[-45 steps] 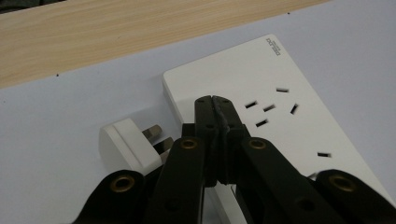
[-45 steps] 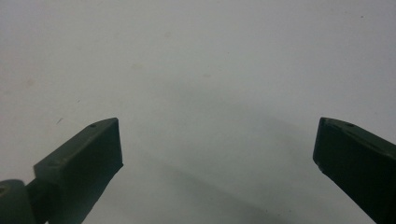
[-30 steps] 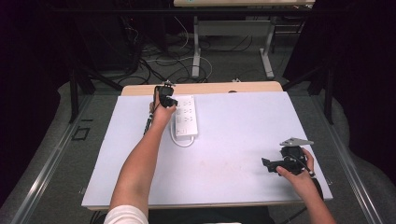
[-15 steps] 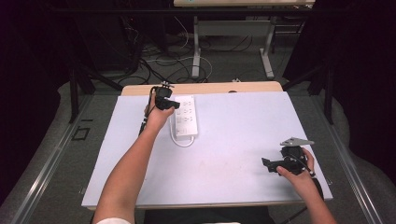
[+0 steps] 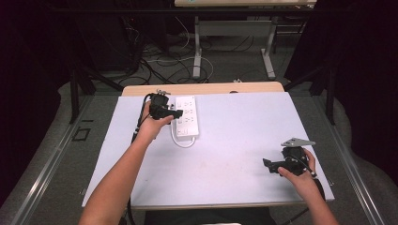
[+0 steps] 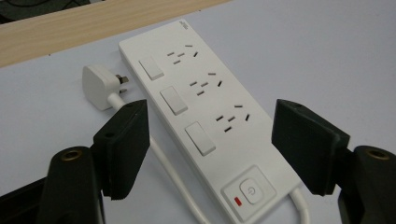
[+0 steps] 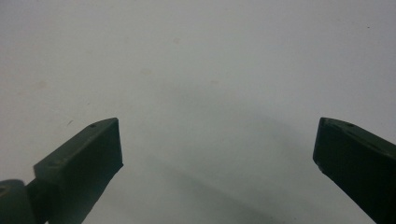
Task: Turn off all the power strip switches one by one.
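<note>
Power strip (image 5: 187,122) lies at counter's (image 5: 244,122) 11 o'clock, plug (image 6: 99,86) loose beside it. Left hand-held gripper (image 6: 210,140) hovers over it, jaws apart, straddling the switch end, likely lining up a grasp. Right hand-held gripper (image 5: 274,165) idles at 4 o'clock, jaws apart, out of the way.

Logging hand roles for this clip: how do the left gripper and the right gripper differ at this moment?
The left gripper is at the far left of the table, over the white power strip, its jaws straddling the strip's width; the right gripper sits near the front right over the bare white tabletop, with nothing between its jaws. The right gripper carries a grey plate on top. Both are open and hold nothing.
</note>
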